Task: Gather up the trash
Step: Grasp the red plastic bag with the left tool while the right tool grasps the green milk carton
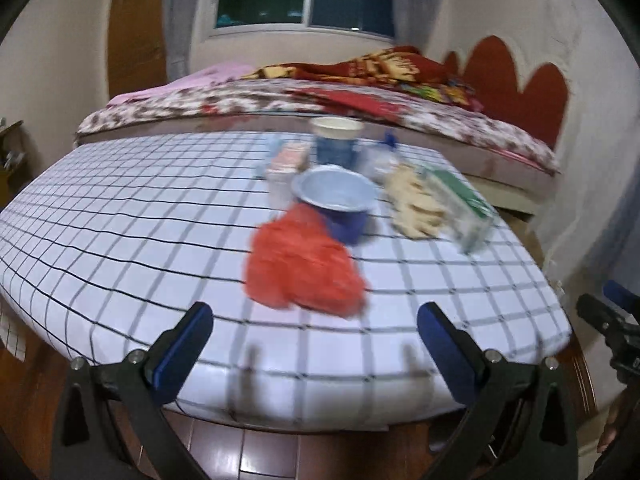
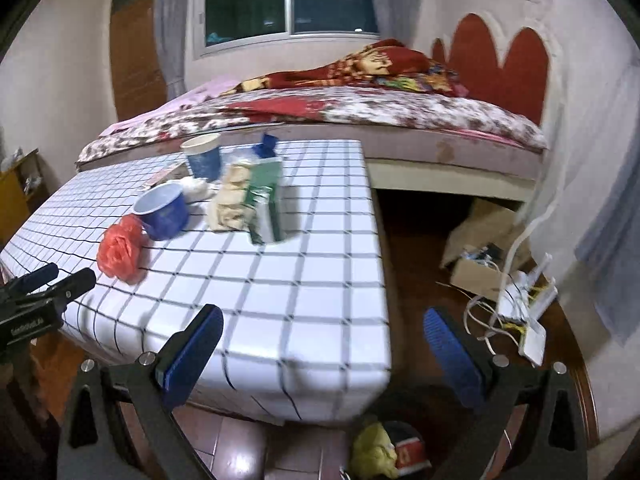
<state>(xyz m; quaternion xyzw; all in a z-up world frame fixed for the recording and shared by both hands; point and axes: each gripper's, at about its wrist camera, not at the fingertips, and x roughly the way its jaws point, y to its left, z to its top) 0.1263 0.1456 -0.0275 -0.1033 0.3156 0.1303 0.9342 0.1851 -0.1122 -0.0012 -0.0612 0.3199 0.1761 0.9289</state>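
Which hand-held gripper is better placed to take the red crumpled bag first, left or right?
Probably left. The left hand-held gripper is open and faces the red crumpled bag directly. The right hand-held gripper is over the table corner.

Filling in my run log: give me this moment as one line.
left gripper: open, empty | right gripper: open, empty | both short of table | nearest trash: red bag beside blue mug | nothing collected
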